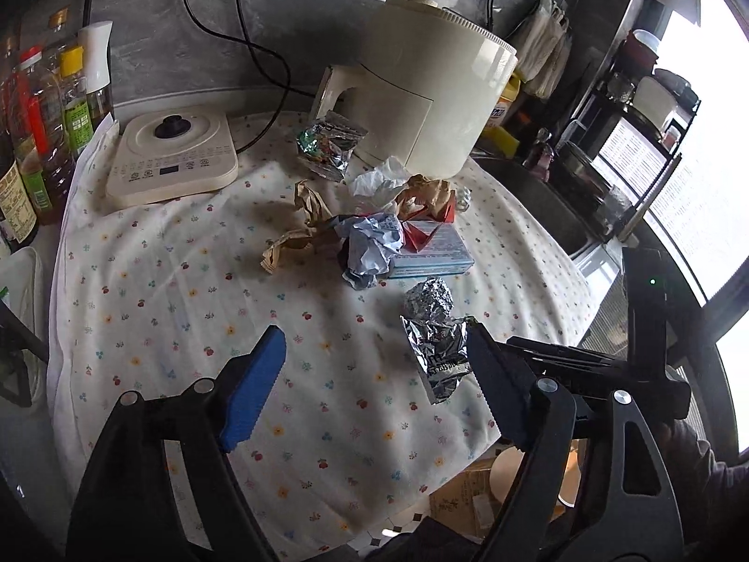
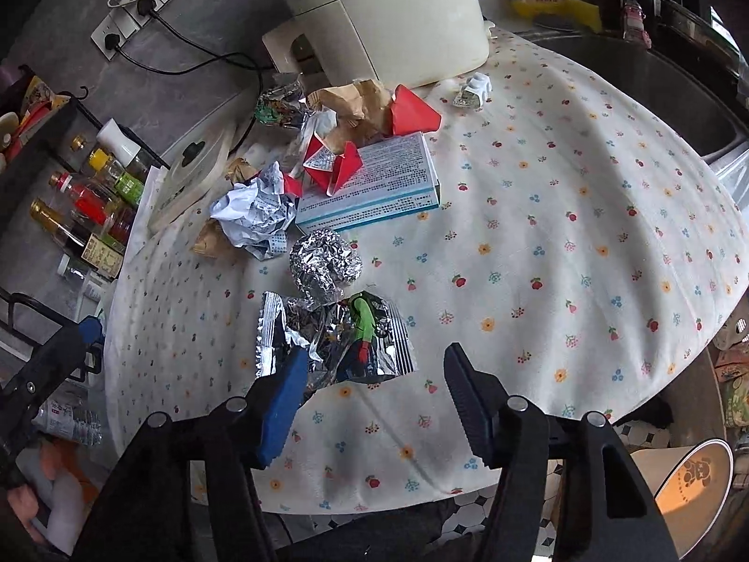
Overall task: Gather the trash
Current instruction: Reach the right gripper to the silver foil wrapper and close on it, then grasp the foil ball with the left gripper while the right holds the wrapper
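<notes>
Trash lies on a floral cloth: a silver snack wrapper, a foil ball, crumpled blue-white paper, a blue-white box, red paper, brown paper and another foil wrapper. My left gripper is open above the cloth, the snack wrapper by its right finger. My right gripper is open, just in front of the snack wrapper.
A cream appliance stands behind the pile, an induction cooker to its left. Sauce bottles line the left side. A sink lies to the right. A paper cup and cardboard sit below the table edge.
</notes>
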### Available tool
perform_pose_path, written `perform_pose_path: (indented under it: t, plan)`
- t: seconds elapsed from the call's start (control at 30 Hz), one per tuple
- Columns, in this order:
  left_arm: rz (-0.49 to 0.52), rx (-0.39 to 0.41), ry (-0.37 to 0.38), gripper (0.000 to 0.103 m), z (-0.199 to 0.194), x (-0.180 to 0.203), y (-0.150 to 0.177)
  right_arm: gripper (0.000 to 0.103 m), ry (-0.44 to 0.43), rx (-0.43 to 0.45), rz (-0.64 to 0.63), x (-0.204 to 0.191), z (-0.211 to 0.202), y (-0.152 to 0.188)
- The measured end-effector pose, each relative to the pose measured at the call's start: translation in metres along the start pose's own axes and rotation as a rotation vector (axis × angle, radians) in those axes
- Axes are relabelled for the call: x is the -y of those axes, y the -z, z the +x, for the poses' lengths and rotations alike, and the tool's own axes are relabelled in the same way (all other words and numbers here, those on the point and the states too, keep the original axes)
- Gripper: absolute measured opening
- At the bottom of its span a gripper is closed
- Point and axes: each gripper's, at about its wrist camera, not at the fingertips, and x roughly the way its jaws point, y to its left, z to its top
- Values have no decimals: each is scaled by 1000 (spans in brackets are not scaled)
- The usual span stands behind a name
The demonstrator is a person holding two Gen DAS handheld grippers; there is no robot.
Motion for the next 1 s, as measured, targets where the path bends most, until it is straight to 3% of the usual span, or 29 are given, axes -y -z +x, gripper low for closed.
perform_pose_path:
  t: [0.07, 0.13, 0.3, 0.57, 0.67, 0.77, 0.87, 0.93, 1.0]
  plan:
    - [1, -12, 13, 78, 8, -3, -3, 15, -9, -40, 4, -1, 12, 0]
    - [12, -26, 26, 74, 18, -2, -7, 8, -6, -28, -11, -4, 10, -1]
    - [71, -52, 76, 65, 42, 14, -19, 6, 11, -3, 8, 3, -1, -5]
    - [220, -123, 137, 57, 91, 60, -26, 6, 78, 94, 122, 50, -42, 4]
    - [285, -151, 103, 57, 110, 72, -24, 6, 107, 126, 188, 72, -57, 13]
    - [373, -188, 23, 57, 133, 82, -18, 6, 134, 153, 246, 91, -70, 24]
    - [388, -233, -20, 56, 152, 81, -15, 7, 161, 171, 291, 105, -80, 32]
    - [379, -245, -23, 41, 158, 79, -14, 7, 177, 178, 317, 113, -84, 38]
    - [384, -212, -27, 40, 157, 84, -15, 7, 187, 183, 343, 119, -88, 43]
